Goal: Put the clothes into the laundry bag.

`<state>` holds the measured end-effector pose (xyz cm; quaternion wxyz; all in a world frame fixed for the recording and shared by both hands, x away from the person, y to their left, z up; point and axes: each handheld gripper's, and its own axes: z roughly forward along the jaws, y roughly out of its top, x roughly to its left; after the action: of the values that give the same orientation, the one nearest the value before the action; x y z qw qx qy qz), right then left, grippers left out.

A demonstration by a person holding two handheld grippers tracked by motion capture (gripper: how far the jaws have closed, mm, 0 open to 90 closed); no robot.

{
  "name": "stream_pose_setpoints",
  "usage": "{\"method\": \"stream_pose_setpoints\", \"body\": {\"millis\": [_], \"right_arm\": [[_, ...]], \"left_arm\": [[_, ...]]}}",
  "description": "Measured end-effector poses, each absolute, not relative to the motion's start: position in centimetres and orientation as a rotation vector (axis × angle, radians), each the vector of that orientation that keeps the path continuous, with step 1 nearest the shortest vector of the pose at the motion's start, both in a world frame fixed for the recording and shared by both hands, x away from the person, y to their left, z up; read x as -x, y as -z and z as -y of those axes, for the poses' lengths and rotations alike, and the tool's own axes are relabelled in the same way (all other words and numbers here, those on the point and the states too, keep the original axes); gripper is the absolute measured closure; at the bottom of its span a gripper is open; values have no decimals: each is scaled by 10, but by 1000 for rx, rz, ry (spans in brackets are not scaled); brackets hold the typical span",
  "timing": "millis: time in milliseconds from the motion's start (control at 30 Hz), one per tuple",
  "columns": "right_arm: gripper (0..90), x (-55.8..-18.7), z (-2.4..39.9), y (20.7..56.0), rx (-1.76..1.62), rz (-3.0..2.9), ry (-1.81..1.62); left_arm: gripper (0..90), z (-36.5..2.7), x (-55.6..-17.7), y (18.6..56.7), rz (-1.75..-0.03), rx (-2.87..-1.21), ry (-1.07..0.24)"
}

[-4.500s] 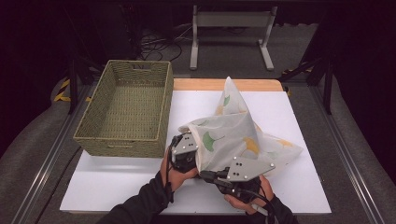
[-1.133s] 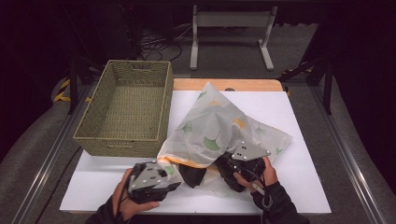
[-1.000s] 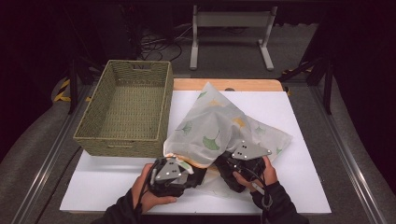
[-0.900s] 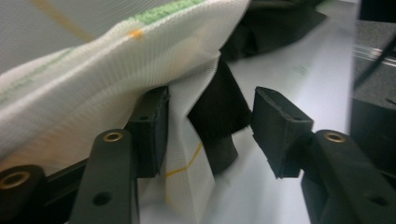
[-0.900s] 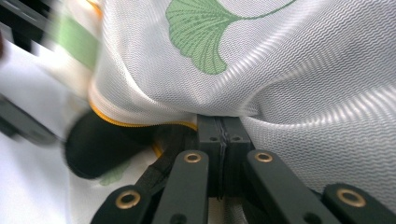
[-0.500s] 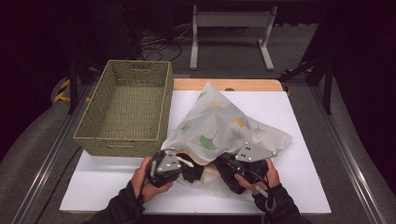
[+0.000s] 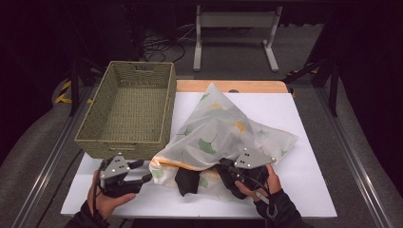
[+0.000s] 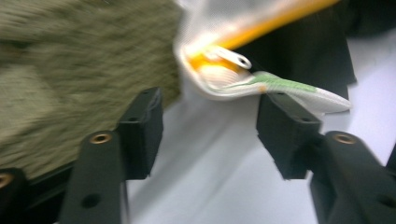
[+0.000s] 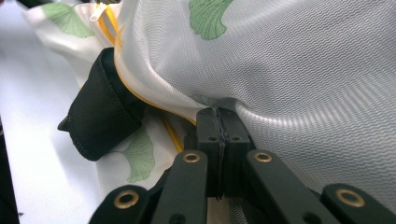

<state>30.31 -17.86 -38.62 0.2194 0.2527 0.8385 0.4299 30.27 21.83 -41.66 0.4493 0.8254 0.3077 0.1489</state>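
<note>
So the mesh bag (image 7: 223, 130) lies mid-board with its zipper mouth facing the person, and the dark cloth (image 7: 187, 179) pokes out of that mouth. The left gripper (image 7: 138, 173) sits just off the bag's near-left corner, beside the basket (image 7: 130, 102). In the left gripper view the zipper pull (image 8: 233, 58) is just ahead of the jaws and slightly toward the right pad, with the yellow zipper line running away up and right. Jaws are apart with nothing between them, and they have just been opening. The right gripper (image 9: 218, 123) is pinched tight on the bag's mesh at the mouth's upper edge and holds it up. The left is the nearer one to the pull; I'd guess the next move is a short reach forward to take it. Versus half a second ago, the left hand has slid out leftward from the bag's mouth toward the basket, while the right hasn't shifted.
</note>
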Motion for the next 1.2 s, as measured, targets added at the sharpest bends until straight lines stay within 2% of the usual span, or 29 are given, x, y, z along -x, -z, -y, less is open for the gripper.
{"method": "stream_pose_setpoints", "body": {"millis": [100, 167, 200, 233, 300, 333, 367, 400, 433, 500, 533, 700, 767, 867, 933, 1033, 1167, 1200], "right_arm": [[895, -303, 179, 386, -697, -2319, -1186], [895, -303, 179, 386, -697, -2321, -1185], [895, -303, 179, 386, -697, -2322, -1185], [895, -303, 179, 386, -698, -2321, -1184], [895, -303, 179, 386, -698, -2321, -1183], [895, -304, 178, 387, -700, -2323, -1184], [895, -304, 178, 387, -699, -2323, -1183], [895, -305, 178, 387, -703, -2321, -1185], [895, -305, 178, 387, -703, -2321, -1185], [895, -305, 177, 388, -703, -2326, -1183], [895, -305, 177, 388, -703, -2326, -1183], [895, -305, 177, 388, -705, -2332, -1191], [895, -306, 177, 388, -704, -2336, -1191], [895, -304, 177, 387, -700, -2334, -1204], [895, -303, 176, 386, -689, -2340, -1211], [895, -302, 174, 386, -681, -2343, -1223], [896, -299, 175, 379, -679, -2314, -1279], [896, -299, 175, 379, -679, -2314, -1279]], "left_arm": [[378, -227, -303, 410, -738, -1993, -358], [397, -220, -299, 404, -683, -1993, -371], [458, -214, -296, 400, -620, -1994, -354], [578, -209, -294, 398, -570, -1999, -335], [687, -199, -291, 396, -535, -2019, -328], [687, -191, -291, 396, -489, -2044, -303], [734, -182, -290, 397, -446, -2069, -278], [727, -160, -290, 401, -420, -2131, -280], [702, -160, -290, 401, -420, -2131, -280], [607, -128, -299, 411, -451, -2196, -266], [543, -128, -299, 411, -451, -2196, -266], [478, -88, -327, 429, -544, -2271, -184], [509, -74, -339, 434, -597, -2317, -242], [605, -56, -351, 439, -560, -2300, -274], [670, -46, -360, 442, -528, -2275, -269], [764, -36, -370, 444, -566, -2221, -233], [794, -25, -371, 431, -614, -2114, -193], [794, -20, -368, 423, -600, -2075, -218]]}}
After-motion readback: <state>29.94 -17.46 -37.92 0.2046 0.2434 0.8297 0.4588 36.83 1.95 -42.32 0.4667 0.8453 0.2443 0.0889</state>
